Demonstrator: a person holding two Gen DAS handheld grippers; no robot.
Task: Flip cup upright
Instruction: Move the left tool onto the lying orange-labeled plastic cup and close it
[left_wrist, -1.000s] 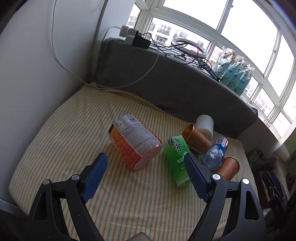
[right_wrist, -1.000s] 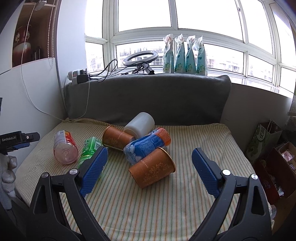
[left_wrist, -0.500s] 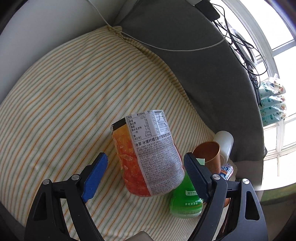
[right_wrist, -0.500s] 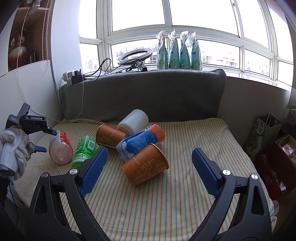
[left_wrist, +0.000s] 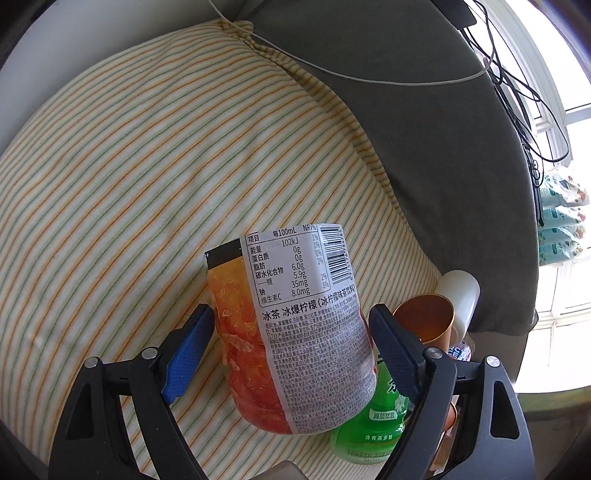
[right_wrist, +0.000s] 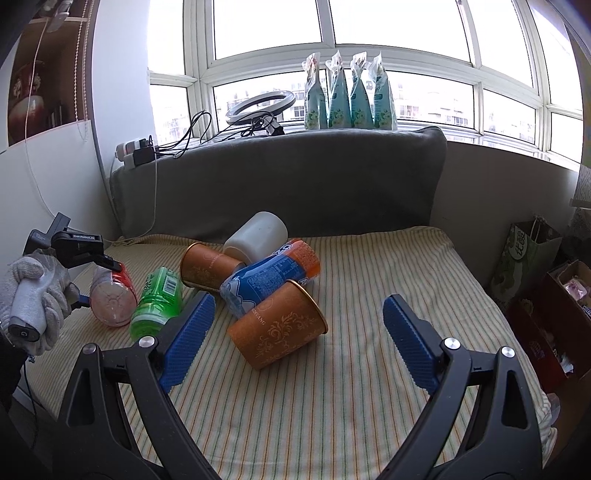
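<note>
On a striped mattress below a bay window, bottles and cups lie toppled in a loose pile. The left gripper hangs over an orange iced-tea bottle lying on its side, its jaws spread wide with one blue pad on each flank of the bottle and a sliver of daylight on both sides; the right wrist view shows the same bottle at the far left of the pile under a gloved hand. A green tea bottle rests just beside it. The right gripper also has its jaws spread, with a copper cup on its side just ahead of the pads, mouth facing right, leaning against a blue soda bottle. A second copper cup and a white cup lie tipped behind, near the grey bolster.
</note>
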